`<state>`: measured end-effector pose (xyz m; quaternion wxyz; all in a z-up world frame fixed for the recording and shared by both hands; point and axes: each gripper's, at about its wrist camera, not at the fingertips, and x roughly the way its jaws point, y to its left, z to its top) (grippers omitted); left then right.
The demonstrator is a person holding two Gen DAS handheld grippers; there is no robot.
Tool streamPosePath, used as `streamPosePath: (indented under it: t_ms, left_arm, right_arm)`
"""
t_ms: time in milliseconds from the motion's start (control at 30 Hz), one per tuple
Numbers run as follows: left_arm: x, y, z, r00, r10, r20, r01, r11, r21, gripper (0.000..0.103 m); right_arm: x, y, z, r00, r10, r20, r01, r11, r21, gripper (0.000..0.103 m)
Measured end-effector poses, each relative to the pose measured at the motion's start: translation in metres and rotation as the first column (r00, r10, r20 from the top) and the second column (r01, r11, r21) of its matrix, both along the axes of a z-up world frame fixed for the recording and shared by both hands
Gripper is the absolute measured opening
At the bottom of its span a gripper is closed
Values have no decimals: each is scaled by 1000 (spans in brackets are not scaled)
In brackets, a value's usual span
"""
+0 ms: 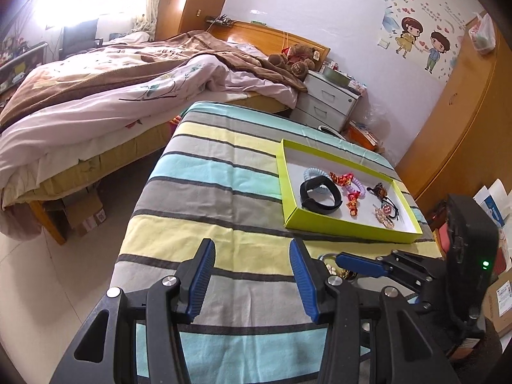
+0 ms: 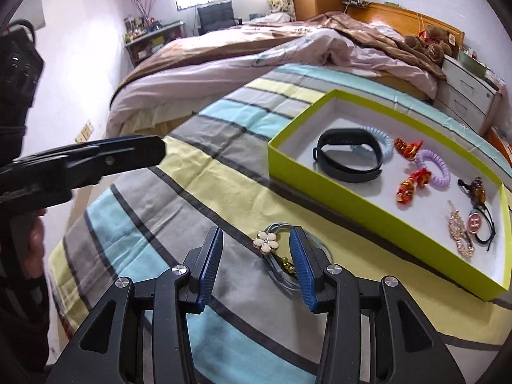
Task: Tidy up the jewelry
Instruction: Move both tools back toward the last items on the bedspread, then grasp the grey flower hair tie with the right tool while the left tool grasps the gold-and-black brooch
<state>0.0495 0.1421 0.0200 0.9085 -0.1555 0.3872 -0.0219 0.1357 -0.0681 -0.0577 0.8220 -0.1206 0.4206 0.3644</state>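
Note:
A lime-green tray (image 2: 352, 204) sits on the striped cloth and holds a black wristband (image 2: 348, 160), coil hair ties, red ornaments and small clips. In front of it a white flower hair tie (image 2: 267, 241) on thin cord loops lies on the cloth. My right gripper (image 2: 256, 243) is open with the flower between its fingertips, pads apart from it; the right finger covers part of the loops. My left gripper (image 1: 252, 256) stands open over bare cloth, left of the right gripper (image 1: 342, 260). In the left wrist view the tray (image 1: 345, 226) is ahead to the right.
The striped cloth (image 1: 224, 192) covers a table whose left edge drops to a tiled floor. A bed (image 1: 112, 96) lies beyond it, a white nightstand (image 1: 326, 102) at the back, a wooden wardrobe (image 1: 464, 112) on the right, and cardboard boxes (image 1: 502, 300) by the table's right side.

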Motion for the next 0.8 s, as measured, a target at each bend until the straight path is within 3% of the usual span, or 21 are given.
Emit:
streamPosePath:
  t_ms: [167,233,367,533,800]
  left_arm:
    - [-3,0,-3,1000,-14,-3,14,1000,-16,48]
    - [-4,-1,-5,1000,-16,-8,16,1000,-19,48]
    - [-4,-3,-7,1000,-18,-18,18,1000,-25,48]
    - [-4,-6,-7,1000,-21,-17,21,999,-31,48]
    - [0,-19,-8,997,-64,-30,63,998,-28,48]
  right_arm:
    - [1,5,-6,1000,-5,4,6,999,-44,44]
    - [2,6,-8,1000,-12,12,13,998,-64,30]
    - [2,7,-8,999,-19,34,21,996,-82,18]
    - [-1,4,-4,998,-25,61,29,996,-79,18]
    - [-7,-21,29,990,-72,120,71,997,13,17]
